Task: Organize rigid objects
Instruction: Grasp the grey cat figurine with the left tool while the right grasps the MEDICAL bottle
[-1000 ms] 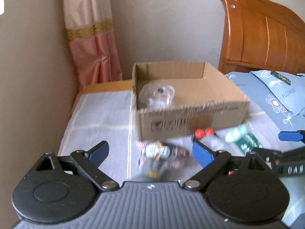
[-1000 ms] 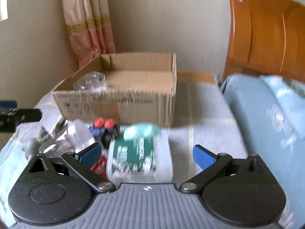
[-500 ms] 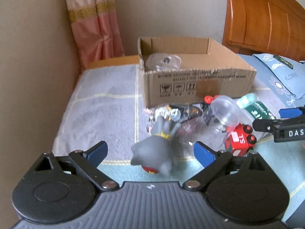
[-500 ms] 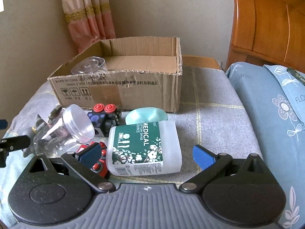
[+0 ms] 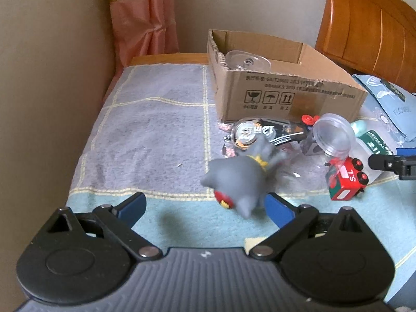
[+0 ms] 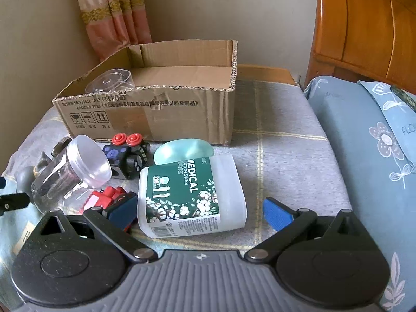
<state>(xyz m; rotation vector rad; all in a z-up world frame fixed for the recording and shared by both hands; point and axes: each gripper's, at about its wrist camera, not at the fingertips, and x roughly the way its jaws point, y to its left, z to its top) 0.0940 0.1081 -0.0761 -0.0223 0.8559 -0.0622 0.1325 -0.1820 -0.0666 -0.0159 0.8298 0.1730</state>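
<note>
Near the cardboard box (image 5: 286, 96), your left gripper (image 5: 205, 209) has just been opening, grey toy (image 5: 236, 182) between its jaws unpressed; your right gripper (image 6: 200, 212) stands released around the swab box (image 6: 192, 195).

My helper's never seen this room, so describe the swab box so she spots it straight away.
Find the cardboard box on the bed. In front of it the swab box lies flat: white plastic, the only thing with a green flowered MEDICAL label.
</note>
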